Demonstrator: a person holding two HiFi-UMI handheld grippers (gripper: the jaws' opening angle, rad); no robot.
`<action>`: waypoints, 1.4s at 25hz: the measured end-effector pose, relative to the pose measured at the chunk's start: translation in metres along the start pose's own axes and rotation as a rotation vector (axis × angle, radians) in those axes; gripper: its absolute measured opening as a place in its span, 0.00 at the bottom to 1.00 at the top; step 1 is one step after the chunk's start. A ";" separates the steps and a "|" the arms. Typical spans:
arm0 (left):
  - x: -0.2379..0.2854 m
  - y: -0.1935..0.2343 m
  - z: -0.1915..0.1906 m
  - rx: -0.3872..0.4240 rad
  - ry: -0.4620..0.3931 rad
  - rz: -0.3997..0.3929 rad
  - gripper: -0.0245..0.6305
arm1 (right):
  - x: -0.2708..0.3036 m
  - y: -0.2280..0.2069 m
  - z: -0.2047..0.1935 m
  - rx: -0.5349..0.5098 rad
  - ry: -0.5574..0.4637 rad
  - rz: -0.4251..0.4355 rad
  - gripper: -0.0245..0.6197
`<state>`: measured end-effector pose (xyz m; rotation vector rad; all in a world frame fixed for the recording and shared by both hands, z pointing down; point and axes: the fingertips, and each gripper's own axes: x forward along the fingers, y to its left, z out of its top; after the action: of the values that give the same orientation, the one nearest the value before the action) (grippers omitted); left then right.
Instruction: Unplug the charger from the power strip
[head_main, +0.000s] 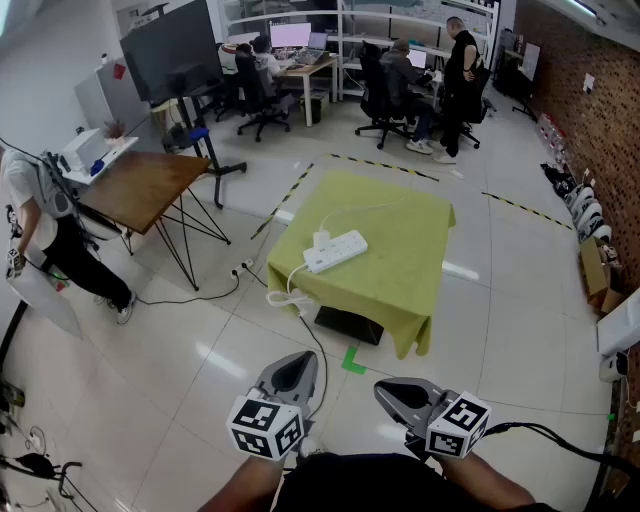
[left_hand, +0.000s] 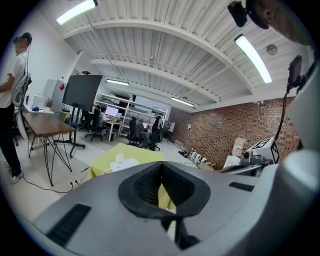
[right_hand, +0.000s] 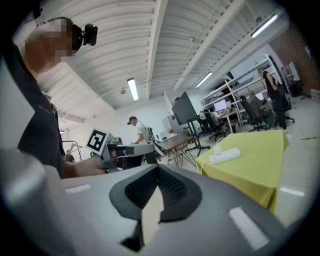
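Note:
A white power strip (head_main: 336, 250) lies on the table under a yellow-green cloth (head_main: 400, 250), well ahead of me. A white charger (head_main: 322, 238) sits plugged into its left end, and a white cable (head_main: 290, 292) runs off the near table edge to the floor. My left gripper (head_main: 296, 372) and right gripper (head_main: 396, 394) are held low near my body, far short of the table, both shut and empty. The strip (left_hand: 125, 162) shows small beyond the closed left jaws. In the right gripper view the strip (right_hand: 225, 156) and charger (right_hand: 218, 148) lie off to the right.
A black box (head_main: 348, 325) sits on the floor under the table's near edge, beside a green tape mark (head_main: 353, 360). A wooden table (head_main: 150, 185) and a standing person (head_main: 40, 240) are at the left. A black screen on a stand (head_main: 175, 50) and seated people are behind.

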<state>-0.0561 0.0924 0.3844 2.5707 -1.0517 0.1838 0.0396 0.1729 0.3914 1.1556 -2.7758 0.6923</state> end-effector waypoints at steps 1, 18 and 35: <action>0.001 0.002 0.001 0.005 -0.002 -0.005 0.05 | 0.002 -0.001 0.001 0.000 -0.005 -0.005 0.04; -0.018 0.057 0.001 0.039 0.047 -0.101 0.05 | 0.083 0.023 0.011 -0.024 -0.055 -0.089 0.04; 0.021 0.135 0.012 -0.004 0.075 0.016 0.05 | 0.176 -0.096 0.037 -0.058 0.049 -0.100 0.14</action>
<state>-0.1358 -0.0150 0.4159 2.5315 -1.0449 0.2798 -0.0163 -0.0184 0.4338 1.2383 -2.6585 0.6184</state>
